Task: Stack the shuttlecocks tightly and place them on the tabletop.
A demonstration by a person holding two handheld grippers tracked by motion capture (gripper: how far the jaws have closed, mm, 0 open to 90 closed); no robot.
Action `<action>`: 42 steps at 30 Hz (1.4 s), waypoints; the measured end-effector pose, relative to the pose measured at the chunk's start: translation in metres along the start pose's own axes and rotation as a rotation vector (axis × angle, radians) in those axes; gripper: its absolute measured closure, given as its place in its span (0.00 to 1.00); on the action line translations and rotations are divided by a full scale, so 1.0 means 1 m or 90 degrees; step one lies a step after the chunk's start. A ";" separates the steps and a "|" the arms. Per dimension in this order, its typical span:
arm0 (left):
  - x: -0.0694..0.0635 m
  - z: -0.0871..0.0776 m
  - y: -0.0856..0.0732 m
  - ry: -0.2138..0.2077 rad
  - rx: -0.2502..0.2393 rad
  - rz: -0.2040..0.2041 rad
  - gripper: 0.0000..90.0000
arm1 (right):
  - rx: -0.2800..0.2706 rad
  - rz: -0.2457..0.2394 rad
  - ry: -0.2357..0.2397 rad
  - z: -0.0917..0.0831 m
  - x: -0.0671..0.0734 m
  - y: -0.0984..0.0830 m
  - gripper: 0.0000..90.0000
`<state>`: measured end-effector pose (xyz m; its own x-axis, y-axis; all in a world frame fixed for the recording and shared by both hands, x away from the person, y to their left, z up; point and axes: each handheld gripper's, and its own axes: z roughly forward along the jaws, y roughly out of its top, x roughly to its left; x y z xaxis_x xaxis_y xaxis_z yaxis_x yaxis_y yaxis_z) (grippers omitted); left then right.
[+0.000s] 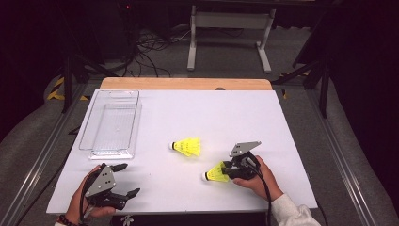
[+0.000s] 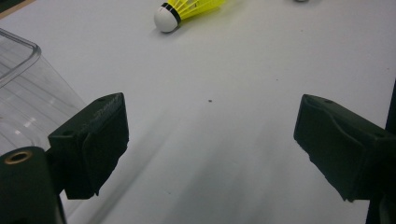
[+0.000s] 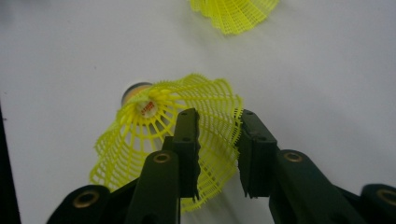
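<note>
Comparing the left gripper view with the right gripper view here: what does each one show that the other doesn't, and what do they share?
Left gripper view alone: the clear plastic bin at its left, and the left gripper wide open over bare table.

Right gripper view alone: the right gripper, one jaw inside and one outside the mesh skirt of the nearer yellow shuttlecock.

Shared: the white table and the farther yellow shuttlecock.

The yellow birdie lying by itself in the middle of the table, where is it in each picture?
High view: the free shuttlecock lies mid-table, right of the clear tray.
Left gripper view: it is at the top edge, white tip toward the left.
Right gripper view: its yellow skirt is at the top edge.
Shared landmark: the white tabletop.
</note>
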<state>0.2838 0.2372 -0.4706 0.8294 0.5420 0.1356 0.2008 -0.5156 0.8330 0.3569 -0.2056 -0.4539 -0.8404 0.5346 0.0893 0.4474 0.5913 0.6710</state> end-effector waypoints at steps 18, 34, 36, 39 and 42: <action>0.000 -0.001 0.000 0.002 -0.002 0.001 0.12 | 0.015 -0.026 -0.054 -0.017 0.007 -0.010 0.58; -0.001 -0.001 0.001 0.004 0.000 0.006 0.12 | -0.065 -0.013 -0.078 -0.050 0.024 -0.037 0.42; -0.001 -0.001 0.001 0.004 0.000 0.006 0.12 | -0.065 -0.020 -0.077 -0.050 0.028 -0.040 0.38; -0.001 -0.001 0.001 0.004 0.000 0.006 0.12 | -0.067 -0.028 -0.075 -0.050 0.033 -0.043 0.34; -0.001 -0.001 0.002 0.005 0.001 0.007 0.12 | -0.074 -0.029 -0.075 -0.046 0.040 -0.045 0.29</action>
<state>0.2830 0.2363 -0.4692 0.8276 0.5413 0.1488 0.1927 -0.5229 0.8303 0.2892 -0.2389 -0.4470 -0.8139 0.5804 -0.0256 0.3661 0.5466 0.7531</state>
